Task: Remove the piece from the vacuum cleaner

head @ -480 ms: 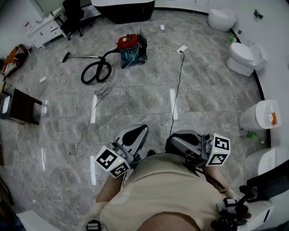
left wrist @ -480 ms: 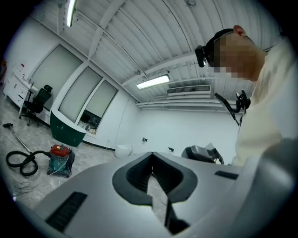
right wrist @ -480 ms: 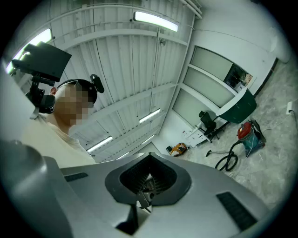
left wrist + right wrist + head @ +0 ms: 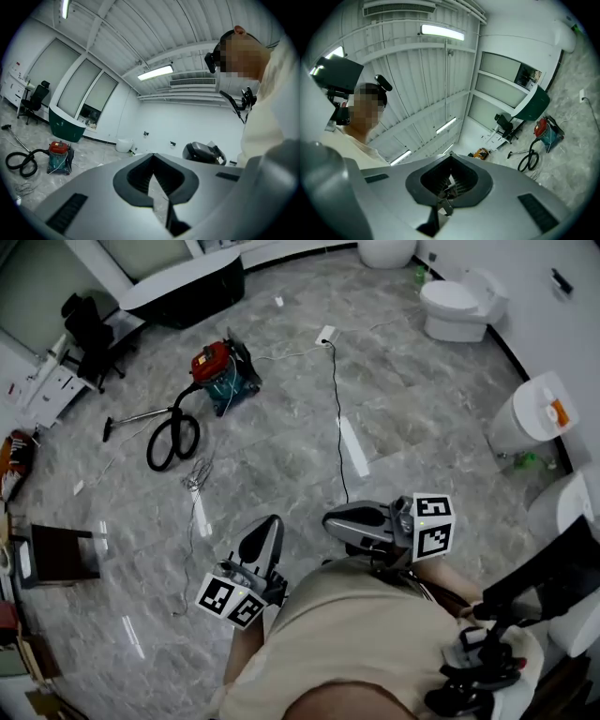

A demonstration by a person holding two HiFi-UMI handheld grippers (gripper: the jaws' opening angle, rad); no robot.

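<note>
Hand-held grippers closed and empty; vacuum cleaner (image 4: 217, 369) stands well apart on the floor (image 4: 422, 409).
The view has swung, yet left hand-held gripper (image 4: 267, 526) and right hand-held gripper (image 4: 337, 519) remain at the waist: removal not begun.

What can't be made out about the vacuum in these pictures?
- vacuum, head view: too far and small to tell which piece detaches.
- wand, head view: its joints are too small to see.
- cable, head view: near end hidden behind the right gripper.

left gripper (image 4: 270, 522): grey shell | right gripper (image 4: 331, 520): grey shell | marker cubes (image 4: 230, 601): black-white squares | shirt (image 4: 366, 634): beige
</note>
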